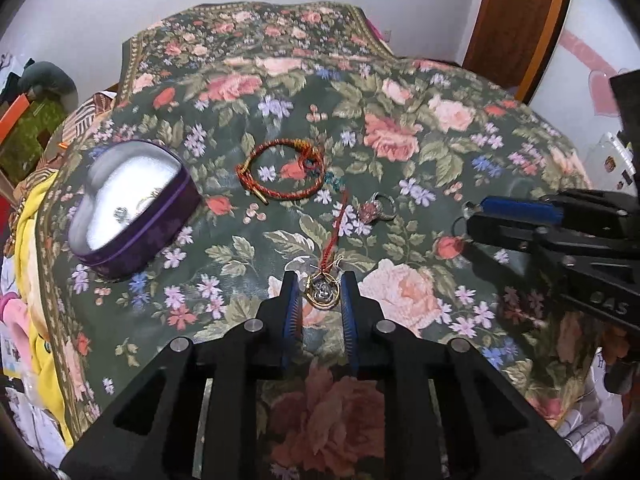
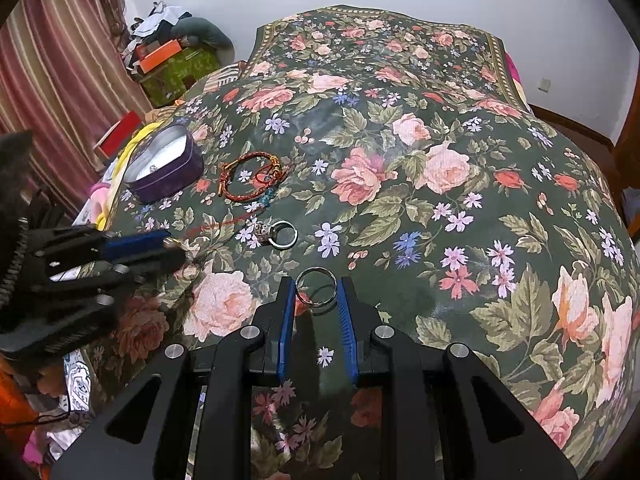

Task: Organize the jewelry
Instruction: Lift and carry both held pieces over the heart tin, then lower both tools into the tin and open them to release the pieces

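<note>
pendant [image 1: 321, 291] near stone ring [image 1: 374, 209]

Both the left gripper [image 1: 320, 286] and the right gripper [image 2: 316, 290] have black angular frames, blue ribbed finger pads, round silver screw heads; one bears blurred lettering, perhaps "OAS".

dark green cloth [image 2: 400, 240] with pink rose print; purple box [image 1: 132, 208]; red braided bracelet [image 1: 280, 170]; silver ring [image 2: 316, 286].
</note>
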A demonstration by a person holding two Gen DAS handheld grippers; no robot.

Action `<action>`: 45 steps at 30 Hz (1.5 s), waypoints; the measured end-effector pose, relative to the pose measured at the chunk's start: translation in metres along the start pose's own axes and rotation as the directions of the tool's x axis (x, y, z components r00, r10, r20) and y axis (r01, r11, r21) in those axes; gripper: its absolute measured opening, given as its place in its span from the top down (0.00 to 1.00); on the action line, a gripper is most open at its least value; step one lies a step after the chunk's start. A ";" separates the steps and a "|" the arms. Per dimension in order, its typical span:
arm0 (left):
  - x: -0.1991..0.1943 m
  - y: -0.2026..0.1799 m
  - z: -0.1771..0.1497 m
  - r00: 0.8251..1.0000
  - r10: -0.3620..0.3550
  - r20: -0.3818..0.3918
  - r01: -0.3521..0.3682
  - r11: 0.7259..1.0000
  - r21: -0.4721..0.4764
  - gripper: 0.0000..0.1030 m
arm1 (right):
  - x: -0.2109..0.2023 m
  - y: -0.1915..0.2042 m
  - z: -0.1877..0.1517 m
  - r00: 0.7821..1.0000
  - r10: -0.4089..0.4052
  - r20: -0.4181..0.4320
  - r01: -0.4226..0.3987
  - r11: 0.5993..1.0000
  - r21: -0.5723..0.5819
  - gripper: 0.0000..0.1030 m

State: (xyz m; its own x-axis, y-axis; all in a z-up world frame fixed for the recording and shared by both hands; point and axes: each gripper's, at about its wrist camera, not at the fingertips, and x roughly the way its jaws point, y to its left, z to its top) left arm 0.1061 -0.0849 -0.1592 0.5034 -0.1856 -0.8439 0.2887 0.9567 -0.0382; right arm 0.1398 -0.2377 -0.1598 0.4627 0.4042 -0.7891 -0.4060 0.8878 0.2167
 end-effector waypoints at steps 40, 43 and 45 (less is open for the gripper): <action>-0.099 0.120 0.004 0.952 0.156 0.262 -0.087 0.963 -0.257 0.81 | 0.026 0.118 0.086 0.991 0.106 0.083 -0.084 0.969 -0.231 0.81; -0.094 0.130 0.006 0.953 0.154 0.260 -0.081 0.959 -0.271 0.81 | 0.036 0.127 0.094 0.991 0.108 0.074 -0.087 0.965 -0.249 0.81; -0.091 0.134 0.007 0.954 0.151 0.259 -0.077 0.958 -0.276 0.81 | 0.042 0.131 0.098 0.992 0.107 0.068 -0.086 0.962 -0.261 0.81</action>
State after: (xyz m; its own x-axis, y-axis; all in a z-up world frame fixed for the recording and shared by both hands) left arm 0.1051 0.0589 -0.0840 0.7347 -0.0905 -0.6723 0.0131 0.9928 -0.1193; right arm 0.1836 -0.0828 -0.1082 0.4693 0.5107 -0.7204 -0.6356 0.7617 0.1259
